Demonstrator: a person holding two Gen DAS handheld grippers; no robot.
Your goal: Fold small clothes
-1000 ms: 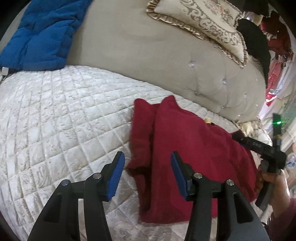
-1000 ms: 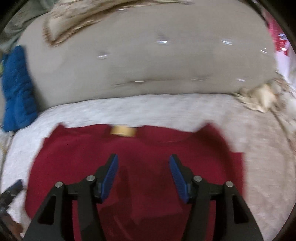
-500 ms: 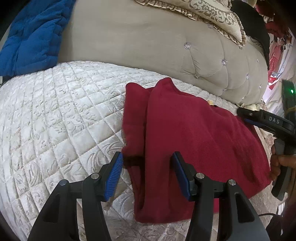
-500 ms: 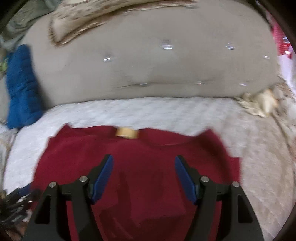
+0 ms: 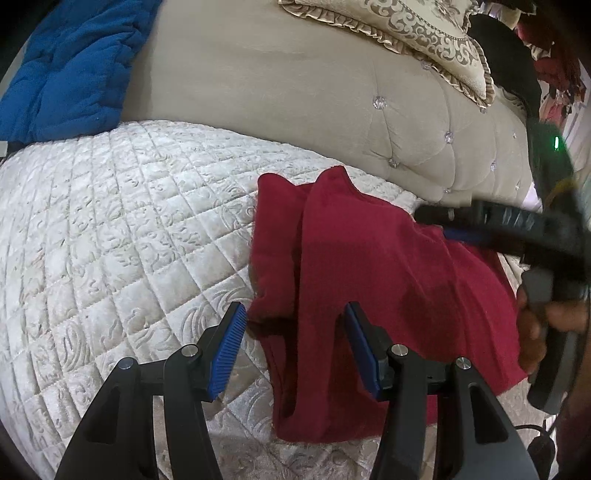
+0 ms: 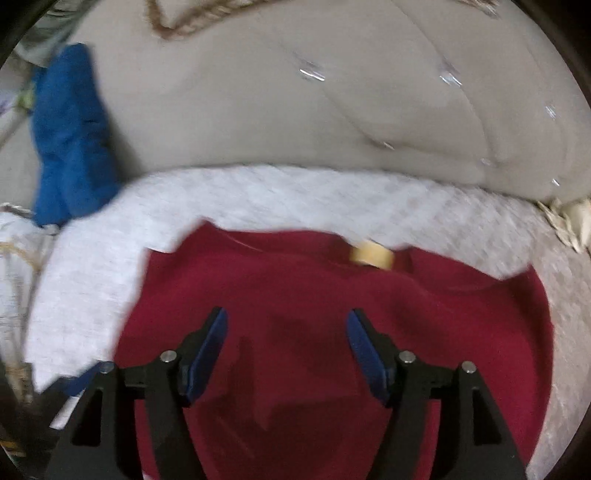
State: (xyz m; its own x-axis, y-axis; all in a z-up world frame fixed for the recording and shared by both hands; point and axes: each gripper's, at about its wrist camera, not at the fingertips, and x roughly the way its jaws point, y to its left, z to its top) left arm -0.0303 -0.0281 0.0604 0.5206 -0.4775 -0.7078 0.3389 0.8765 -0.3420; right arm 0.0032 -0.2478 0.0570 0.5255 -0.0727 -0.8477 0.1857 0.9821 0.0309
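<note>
A small dark red top [image 5: 369, 280] lies flat on the quilted white bedcover [image 5: 110, 229], its left sleeve folded in over the body. My left gripper [image 5: 295, 347] is open, its fingers either side of the folded left edge near the hem. My right gripper [image 6: 286, 354] is open and empty above the middle of the red top [image 6: 332, 332], which shows a yellow neck label [image 6: 371, 254] at the far edge. The right gripper also shows in the left wrist view [image 5: 436, 221], held by a hand at the right.
A tufted beige headboard [image 5: 295, 110] rises behind the bed. A blue blanket [image 5: 70, 66] lies at the far left and a patterned cushion [image 5: 406, 33] sits on top of the headboard. Cream cloth [image 6: 569, 221] lies at the bed's right edge.
My left gripper has moved closer to the top's folded left edge. My right gripper has swung left across the top, and its view is blurred by motion.
</note>
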